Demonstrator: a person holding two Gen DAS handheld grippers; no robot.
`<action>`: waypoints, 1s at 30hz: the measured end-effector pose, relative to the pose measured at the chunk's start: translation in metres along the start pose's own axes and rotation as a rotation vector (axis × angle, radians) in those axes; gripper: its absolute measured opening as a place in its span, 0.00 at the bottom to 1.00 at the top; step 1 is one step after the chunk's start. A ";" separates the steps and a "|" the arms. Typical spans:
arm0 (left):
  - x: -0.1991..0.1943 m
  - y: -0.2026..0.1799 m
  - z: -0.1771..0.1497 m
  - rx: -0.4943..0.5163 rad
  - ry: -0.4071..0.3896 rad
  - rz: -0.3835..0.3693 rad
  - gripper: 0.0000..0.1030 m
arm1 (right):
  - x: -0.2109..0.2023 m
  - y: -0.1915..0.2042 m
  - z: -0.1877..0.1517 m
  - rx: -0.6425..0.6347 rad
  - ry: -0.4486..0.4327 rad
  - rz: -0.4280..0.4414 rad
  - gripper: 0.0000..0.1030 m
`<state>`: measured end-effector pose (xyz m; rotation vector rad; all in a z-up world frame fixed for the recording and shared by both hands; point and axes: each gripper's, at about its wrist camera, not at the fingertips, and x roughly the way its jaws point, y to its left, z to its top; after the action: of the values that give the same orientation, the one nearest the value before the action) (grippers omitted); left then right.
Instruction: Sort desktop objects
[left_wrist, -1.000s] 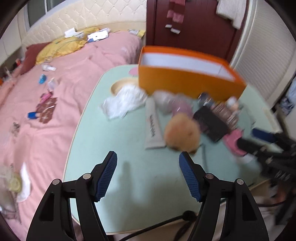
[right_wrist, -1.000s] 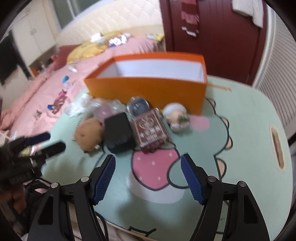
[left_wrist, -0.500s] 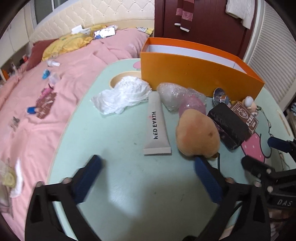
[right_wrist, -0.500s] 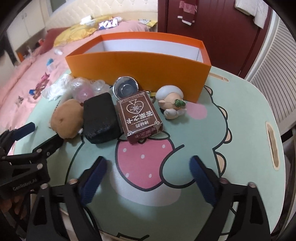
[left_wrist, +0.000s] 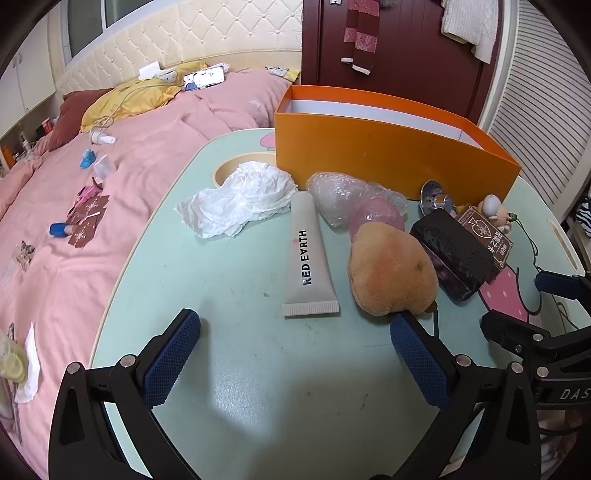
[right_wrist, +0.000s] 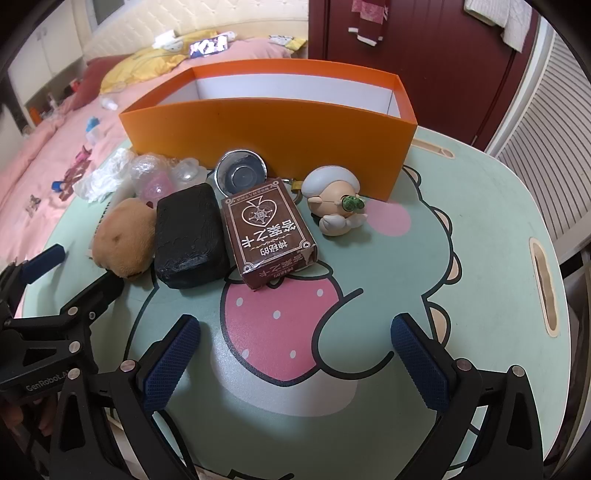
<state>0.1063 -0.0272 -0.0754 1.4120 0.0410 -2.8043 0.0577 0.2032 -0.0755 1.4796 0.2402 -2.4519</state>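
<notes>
**Both grippers held wide above an untouched pile, box waiting behind**

The left gripper (left_wrist: 295, 339) and the right gripper (right_wrist: 295, 343) are being held over the near part of the mint-green table (left_wrist: 236, 369), each with its jaws spread fully apart after having just been opening; nothing is lying between either pair. No object is being gripped yet, so the sorting is judged to be only starting.

The things to be sorted are lying in a tight row in front of the orange box (right_wrist: 266, 129), which is standing open at the back of the table. For a clean first pick, an outlying item is best being chosen. The cream tube (left_wrist: 308, 258) is lying apart from the plush toy (left_wrist: 391, 273) on one long side and could be straddled across its width. On the right, the brown card box (right_wrist: 267, 230) is touching the black block (right_wrist: 190, 236), so the jaws would need to be lowered along its free sides.

Crowding is standing in the way: the metal cup (right_wrist: 240, 173) and the figurine (right_wrist: 334, 206) are pressed near the orange wall. The crumpled white tissue (left_wrist: 240, 199) and the clear plastic wrap (left_wrist: 340, 194) are likely to deform when squeezed. The pink bed (left_wrist: 92, 184) alongside is littered with small items that are not on the table.
</notes>
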 end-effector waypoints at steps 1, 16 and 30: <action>0.000 0.000 0.000 0.000 -0.001 0.000 1.00 | 0.001 -0.002 0.002 -0.005 0.001 0.003 1.00; 0.000 -0.001 -0.001 -0.001 -0.005 0.000 1.00 | 0.001 -0.001 0.001 -0.003 -0.001 0.002 1.00; 0.000 -0.002 -0.001 -0.001 -0.010 0.000 1.00 | 0.001 -0.002 0.002 -0.005 -0.001 0.003 1.00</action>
<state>0.1068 -0.0255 -0.0761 1.3971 0.0419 -2.8113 0.0550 0.2046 -0.0757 1.4757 0.2433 -2.4477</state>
